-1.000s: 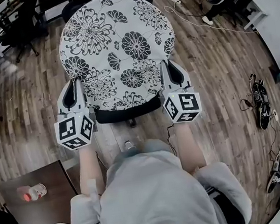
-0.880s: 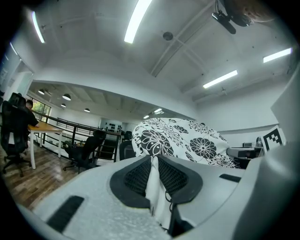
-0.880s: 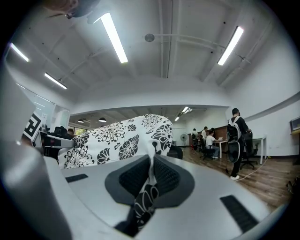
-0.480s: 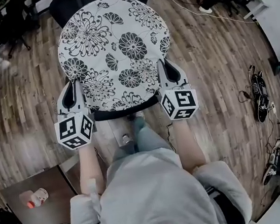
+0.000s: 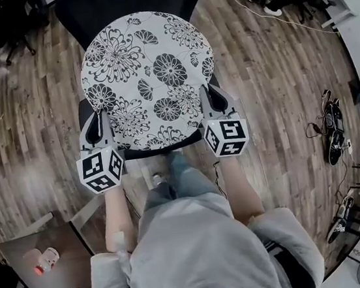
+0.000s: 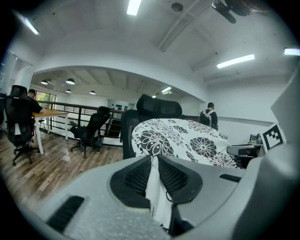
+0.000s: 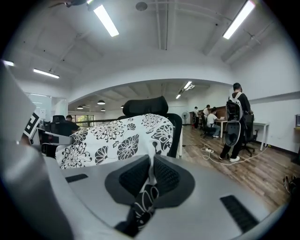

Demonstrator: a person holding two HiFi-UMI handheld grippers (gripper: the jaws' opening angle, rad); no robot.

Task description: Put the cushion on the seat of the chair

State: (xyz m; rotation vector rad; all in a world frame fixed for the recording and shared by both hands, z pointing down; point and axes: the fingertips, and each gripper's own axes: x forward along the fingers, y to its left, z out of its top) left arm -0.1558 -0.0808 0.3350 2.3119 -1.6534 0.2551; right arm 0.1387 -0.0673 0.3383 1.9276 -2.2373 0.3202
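- Head view shows the round floral cushion (image 5: 148,78) spread over the office chair's seat (image 5: 167,149). Only a black strip of the seat shows beneath it, along the front edge. I cannot tell whether the cushion's underside already rests on the seat or hangs just above it.
- The cushion's far rim reaches toward the black backrest (image 5: 128,2). Its near rim sits over the seat's front edge.
- The left claw (image 5: 91,122) holds the near-left rim and the right claw (image 5: 212,99) holds the near-right rim. The cushion therefore lies straight ahead of both claws and between them, with neither arm nearer than the other.
- In the left gripper view the jaws are pressed onto a pale fold of the cushion's cover. The rest of the cushion rises ahead and to the right.
- In the right gripper view the jaws pinch a flower-printed fold, and the cushion rises ahead and to the left.
- Being round, the cushion has no long axis to line up. What seems to matter next is that it is centred from the seat's front edge to its back edge. The two claws should probably lower and let go evenly, because a one-sided release could tip it off the front edge.
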